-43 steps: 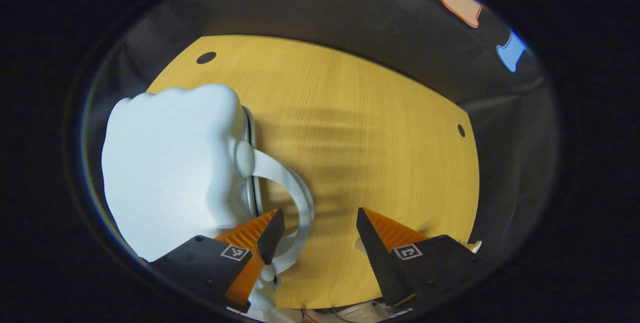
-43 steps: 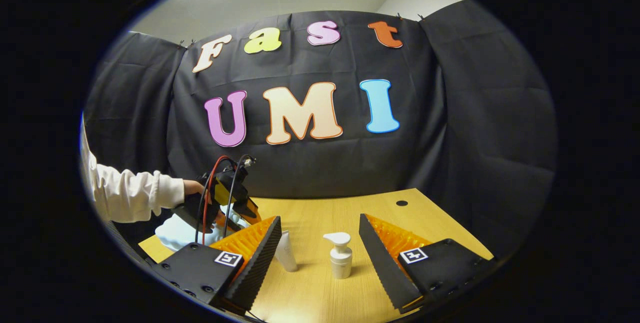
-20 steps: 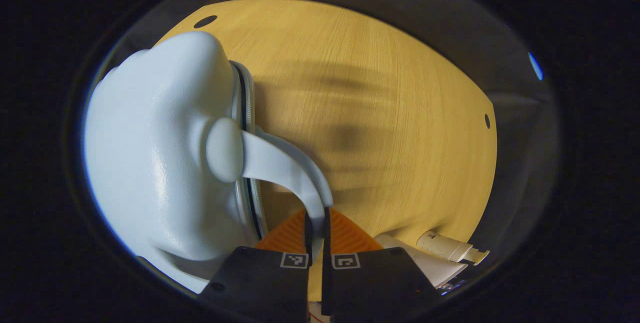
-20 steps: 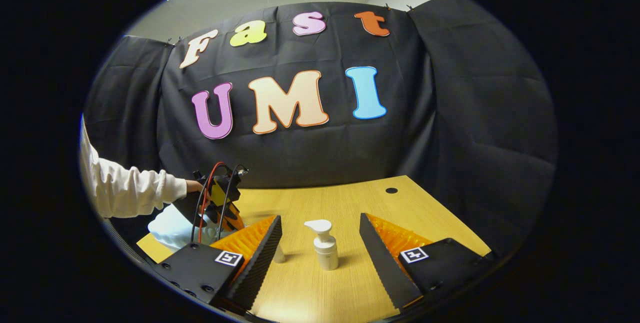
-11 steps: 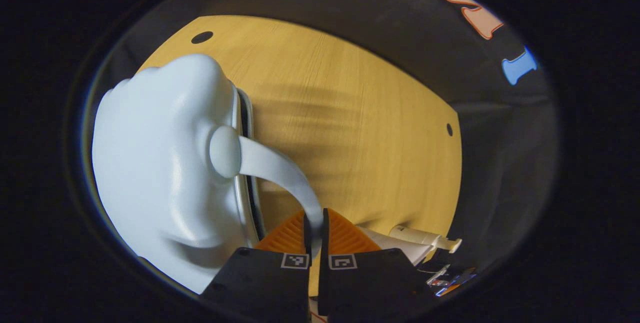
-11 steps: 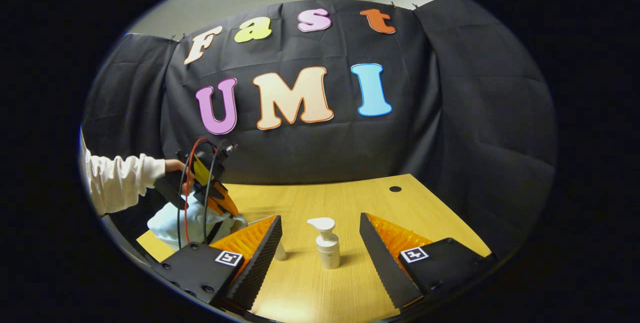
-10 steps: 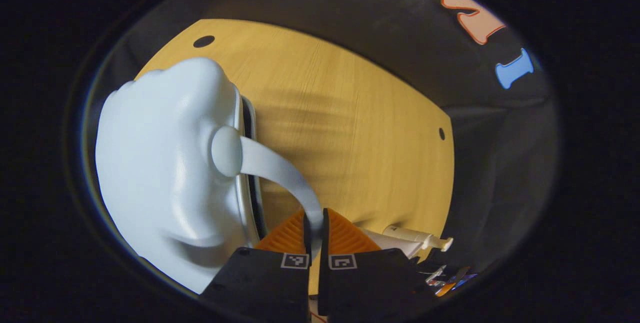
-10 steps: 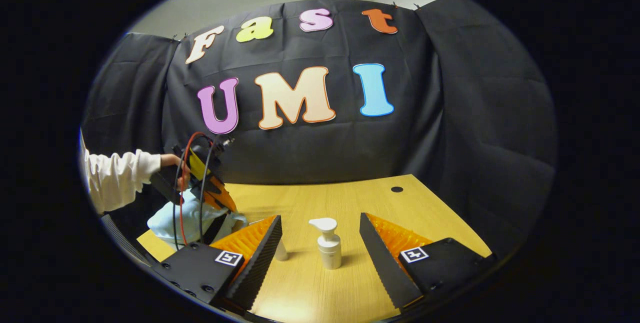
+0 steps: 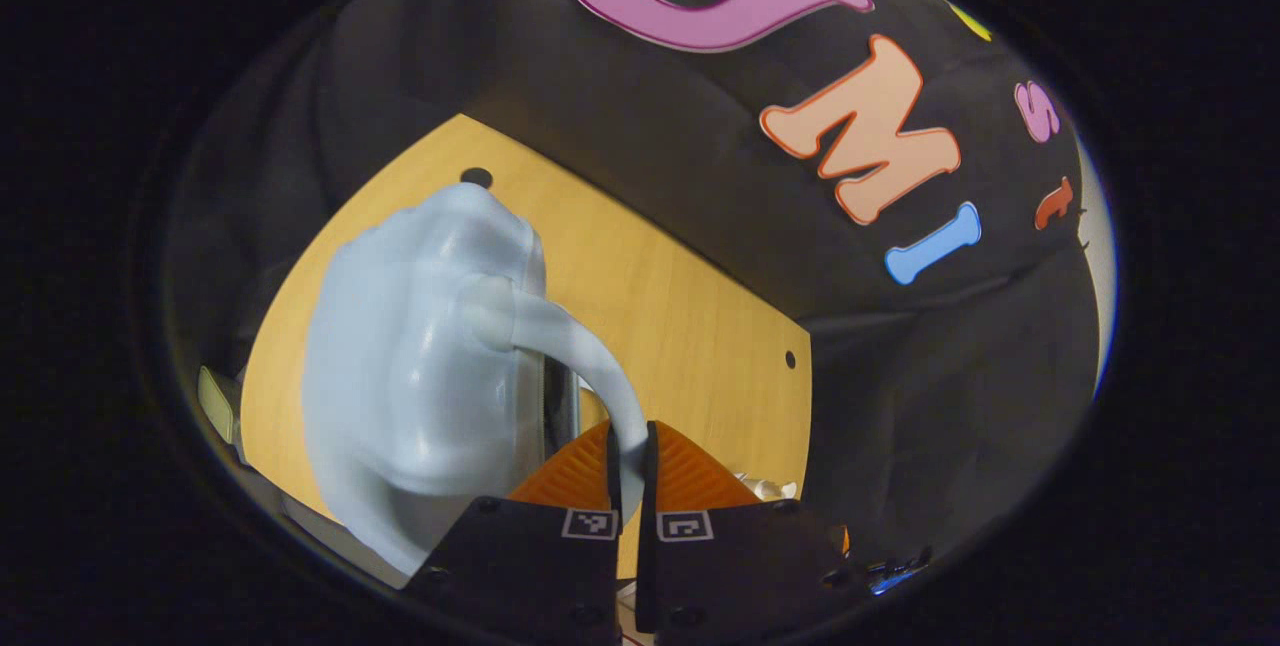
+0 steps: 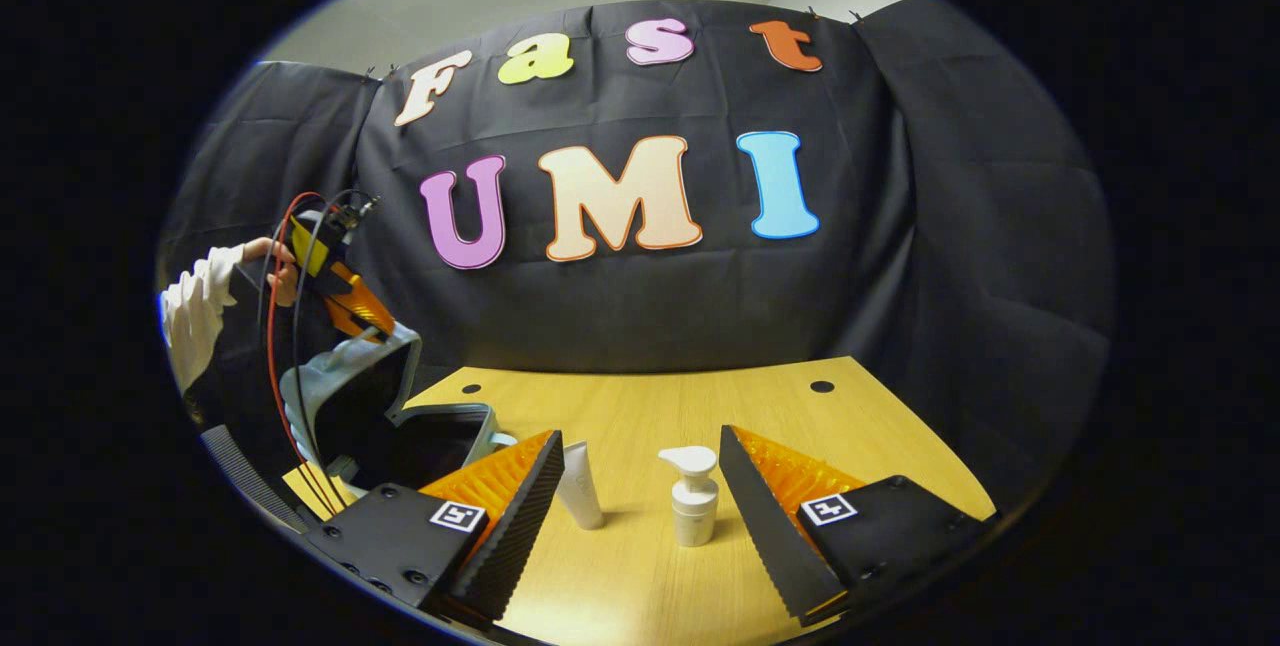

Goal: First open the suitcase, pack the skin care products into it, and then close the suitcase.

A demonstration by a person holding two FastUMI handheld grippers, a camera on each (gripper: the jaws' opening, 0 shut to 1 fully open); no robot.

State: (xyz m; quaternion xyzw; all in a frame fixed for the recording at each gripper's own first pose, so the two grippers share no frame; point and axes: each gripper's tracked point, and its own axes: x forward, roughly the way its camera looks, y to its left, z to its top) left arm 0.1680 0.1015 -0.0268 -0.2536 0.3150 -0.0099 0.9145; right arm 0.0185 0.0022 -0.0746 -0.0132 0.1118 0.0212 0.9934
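The left claw (image 9: 628, 456) is clenching the handle (image 9: 585, 356) of the pale blue suitcase (image 9: 420, 376); both fingers are pressing on the thin strap, with no gap between them. In the right gripper view, this left claw (image 10: 372, 326) is showing far off at the left, high above the counter (image 10: 640, 406), and a hand (image 10: 265, 261) in a white sleeve (image 10: 190, 311) is holding it. It is gripping the top edge of the lid (image 10: 345, 381), which is standing almost upright. The base (image 10: 440, 441) of the suitcase is lying on the left part of the counter with its dark inside open to view.

The right claw (image 10: 640, 486) is hanging released above the near part of the counter, its two fingers wide apart and touching nothing. Between them, farther off, a white pump bottle (image 10: 692, 496) is standing upright on the counter. A white tube (image 10: 580, 486) is standing just to the left of it, near the suitcase base. The two products are apart from each other and both are outside the suitcase.
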